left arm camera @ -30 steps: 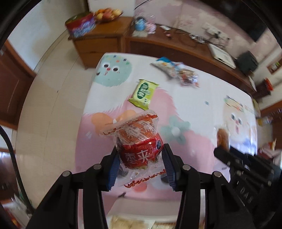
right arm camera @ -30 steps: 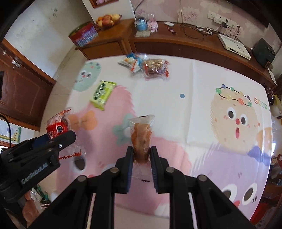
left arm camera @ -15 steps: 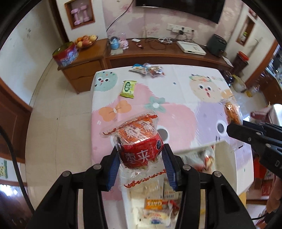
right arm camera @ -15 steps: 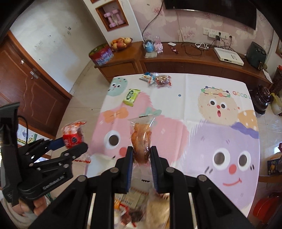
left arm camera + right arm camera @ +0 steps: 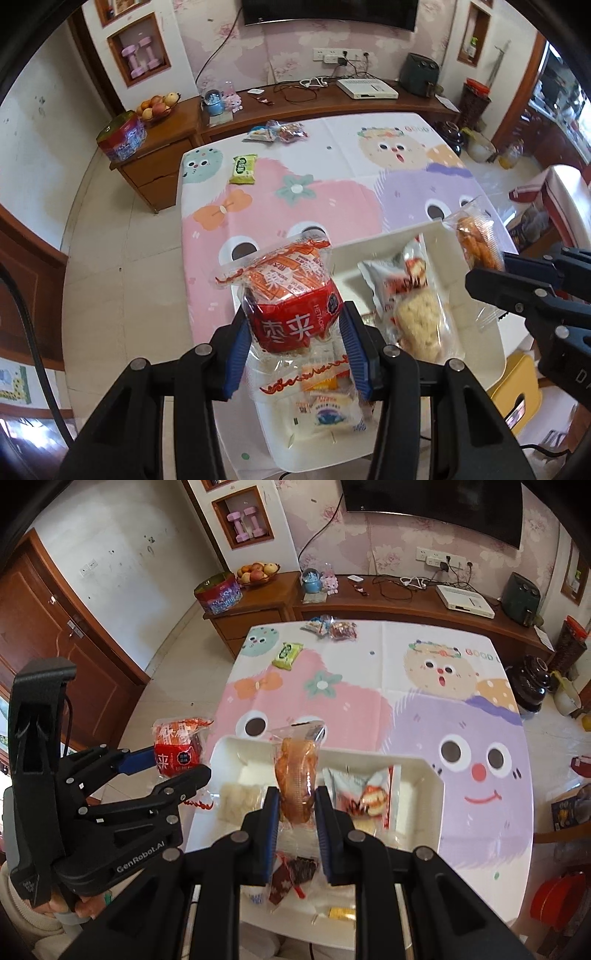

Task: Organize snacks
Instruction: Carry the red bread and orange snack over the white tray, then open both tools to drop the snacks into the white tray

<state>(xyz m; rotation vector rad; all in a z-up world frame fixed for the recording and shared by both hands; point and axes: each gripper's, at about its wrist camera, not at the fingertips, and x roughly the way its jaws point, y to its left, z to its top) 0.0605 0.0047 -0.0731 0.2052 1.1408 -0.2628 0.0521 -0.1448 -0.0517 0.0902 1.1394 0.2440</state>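
Left gripper (image 5: pixel 293 341) clamping red jujube snack pack (image 5: pixel 291 295), right gripper (image 5: pixel 295 818) gripping orange snack packet (image 5: pixel 295 775), white tray (image 5: pixel 432 775) of snacks beneath both

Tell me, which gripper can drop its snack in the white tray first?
Probably the right gripper: its orange snack hangs over the white tray, while the left gripper holds its red snack beside the tray's edge.

Fruit bowl (image 5: pixel 256 572), pink dumbbells (image 5: pixel 246 523), television (image 5: pixel 432 502)
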